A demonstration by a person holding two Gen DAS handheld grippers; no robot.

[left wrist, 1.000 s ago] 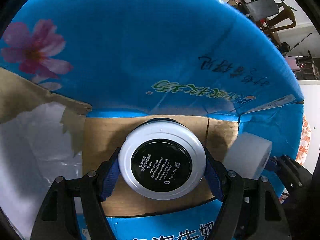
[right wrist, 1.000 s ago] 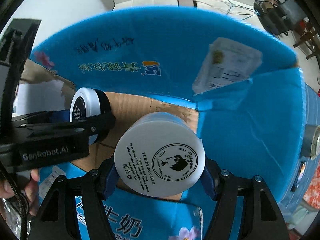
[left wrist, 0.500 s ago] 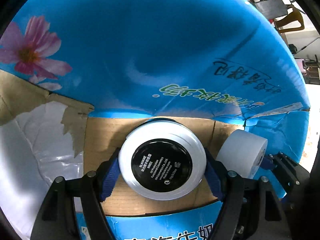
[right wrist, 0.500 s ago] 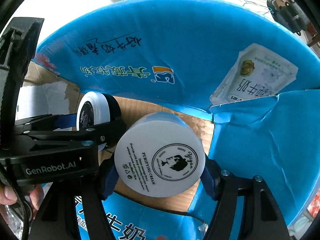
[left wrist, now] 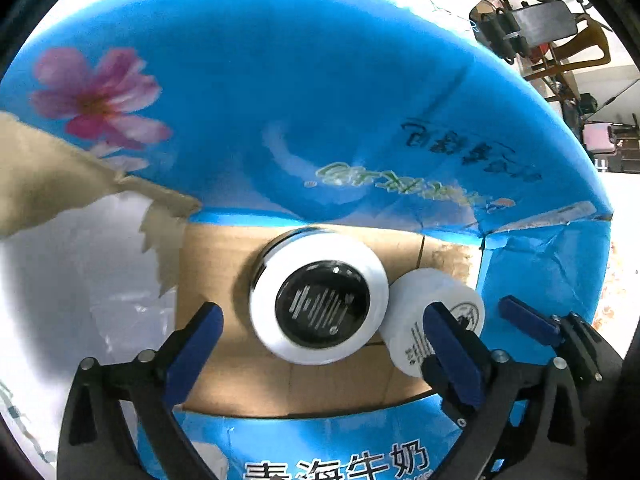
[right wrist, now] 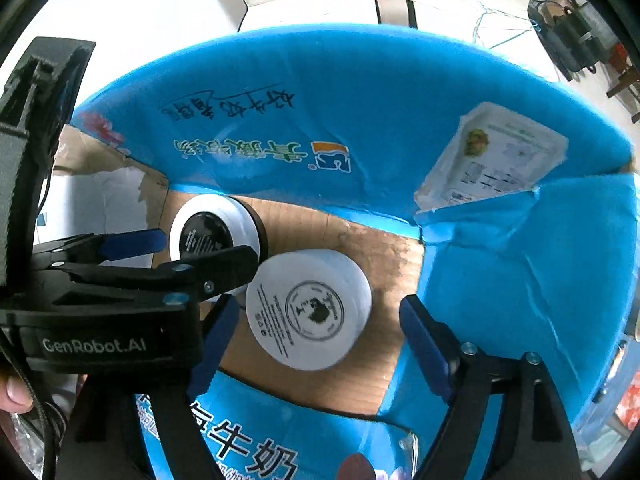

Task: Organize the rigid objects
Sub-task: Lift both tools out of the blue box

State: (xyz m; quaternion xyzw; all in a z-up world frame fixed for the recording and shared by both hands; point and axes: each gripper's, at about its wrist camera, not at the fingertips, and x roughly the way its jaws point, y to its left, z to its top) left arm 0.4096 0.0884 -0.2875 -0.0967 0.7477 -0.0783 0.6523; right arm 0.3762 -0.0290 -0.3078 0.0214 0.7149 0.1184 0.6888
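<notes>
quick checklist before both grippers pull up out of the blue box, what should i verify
1. Left gripper released: ok. Its jaws have just been opening and its blue pads stand clear of the black-centred jar.
2. Right gripper released: ok. Its jaws have just been opening, with gaps on both sides of the white cream jar.
3. Both jars inside the blue box, on its cardboard floor: ok.
4. Jars settled flat: cannot tell, both look slightly blurred.
5. Left gripper's inner finger clear of the white cream jar: cannot tell, it overlaps the jar in the left wrist view.
6. Room between the two grippers: not ok, they sit very close.
</notes>
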